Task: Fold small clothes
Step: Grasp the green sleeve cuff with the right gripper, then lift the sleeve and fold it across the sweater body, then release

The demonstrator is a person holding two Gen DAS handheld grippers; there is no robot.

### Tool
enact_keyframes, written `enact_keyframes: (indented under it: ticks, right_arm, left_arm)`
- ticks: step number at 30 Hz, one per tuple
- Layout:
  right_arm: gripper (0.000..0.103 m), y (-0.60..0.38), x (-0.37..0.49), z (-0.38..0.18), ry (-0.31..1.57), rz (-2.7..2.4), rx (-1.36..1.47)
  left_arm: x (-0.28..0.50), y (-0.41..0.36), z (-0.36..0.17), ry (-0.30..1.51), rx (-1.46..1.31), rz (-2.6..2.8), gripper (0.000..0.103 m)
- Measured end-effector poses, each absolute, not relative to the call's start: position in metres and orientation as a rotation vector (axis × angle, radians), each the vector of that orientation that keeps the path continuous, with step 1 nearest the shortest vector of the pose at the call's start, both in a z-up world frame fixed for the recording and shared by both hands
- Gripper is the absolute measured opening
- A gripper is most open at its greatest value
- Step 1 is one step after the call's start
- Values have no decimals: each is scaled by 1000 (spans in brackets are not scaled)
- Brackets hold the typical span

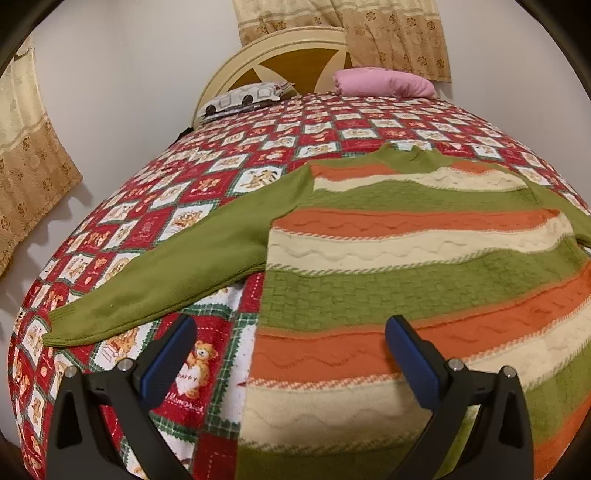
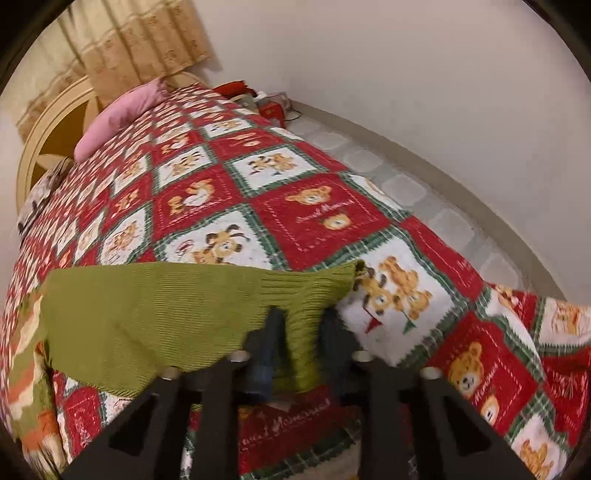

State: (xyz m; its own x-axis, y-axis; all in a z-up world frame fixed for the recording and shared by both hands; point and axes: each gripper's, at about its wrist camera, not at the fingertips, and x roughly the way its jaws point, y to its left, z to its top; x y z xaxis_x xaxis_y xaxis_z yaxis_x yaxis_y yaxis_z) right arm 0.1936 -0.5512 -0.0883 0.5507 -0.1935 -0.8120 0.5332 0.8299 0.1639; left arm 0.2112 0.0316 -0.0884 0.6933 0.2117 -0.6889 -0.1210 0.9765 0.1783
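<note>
Sweater (image 1: 406, 258) flat on the bedspread (image 1: 155, 206), unfolded. Left gripper (image 1: 291, 343) wide open, empty, over the sweater's hem edge. Right gripper (image 2: 299, 332) pinched on the right sleeve (image 2: 166, 314) cuff. Every fold left.

This is a bedroom in a home: a bed (image 1: 258, 155) under a red patchwork teddy-bear quilt (image 2: 314, 218), a rounded cream headboard (image 1: 280, 48), a pink pillow (image 1: 384, 83), floral beige curtains (image 1: 391, 33) and plain white walls (image 2: 424, 74).

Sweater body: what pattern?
Horizontal green, orange and cream stripes on the sweater; sleeves plain green. Clearest in the left wrist view.
</note>
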Motion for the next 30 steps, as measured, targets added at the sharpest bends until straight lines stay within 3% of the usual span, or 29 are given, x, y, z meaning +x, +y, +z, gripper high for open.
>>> enact_keyframes:
  ticks: [14,30]
  right_arm:
    - [12,-499,232,-6,806,-366,268]
    - [11,-319,276,137,603,-123,-90]
  left_arm:
    - [207,48,-87,779,53,188,103]
    - [203,56,-91,766,5,183,103]
